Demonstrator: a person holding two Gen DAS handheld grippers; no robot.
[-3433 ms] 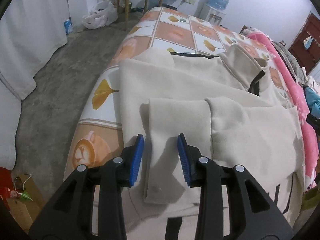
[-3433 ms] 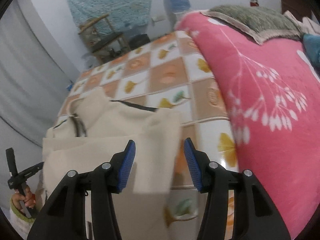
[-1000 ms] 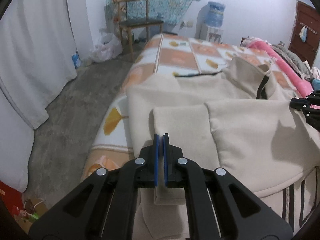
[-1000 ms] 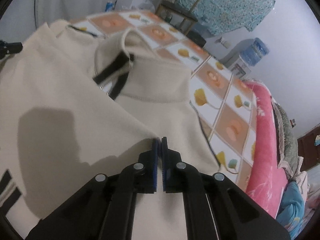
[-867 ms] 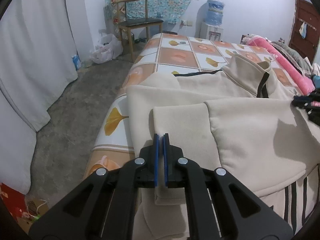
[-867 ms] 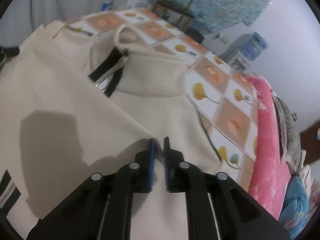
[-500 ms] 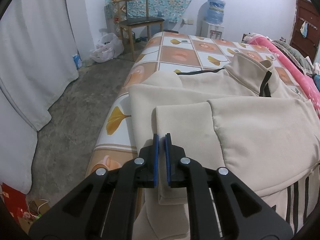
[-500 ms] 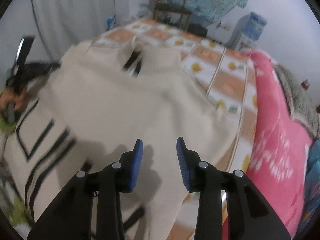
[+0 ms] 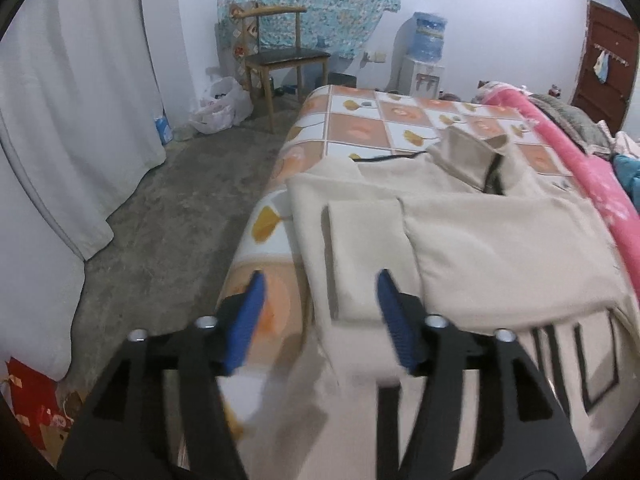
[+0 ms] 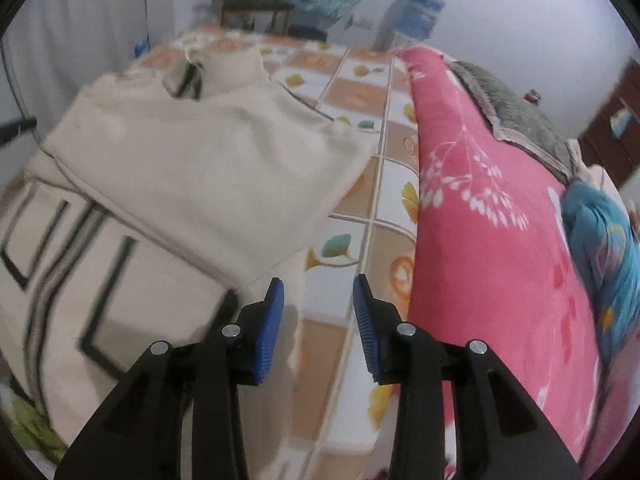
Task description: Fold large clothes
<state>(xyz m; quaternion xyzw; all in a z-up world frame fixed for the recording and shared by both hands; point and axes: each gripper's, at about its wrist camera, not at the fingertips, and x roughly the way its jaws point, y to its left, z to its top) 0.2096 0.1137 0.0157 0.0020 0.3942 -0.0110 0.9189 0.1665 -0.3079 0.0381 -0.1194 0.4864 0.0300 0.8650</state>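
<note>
Both the left gripper (image 9: 320, 322) and right gripper (image 10: 319, 326) spread wider, empty, over the blurred cream jacket (image 9: 460, 240).

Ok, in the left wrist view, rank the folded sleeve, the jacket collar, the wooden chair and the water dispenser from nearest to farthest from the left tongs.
1. Folded sleeve: just ahead of the left tongs, whose jaws are opening with nothing pinched.
2. Jacket collar: farther up the bed, to the right.
3. Wooden chair and water dispenser: both against the back wall, chair left, dispenser right; too close to call.
</note>
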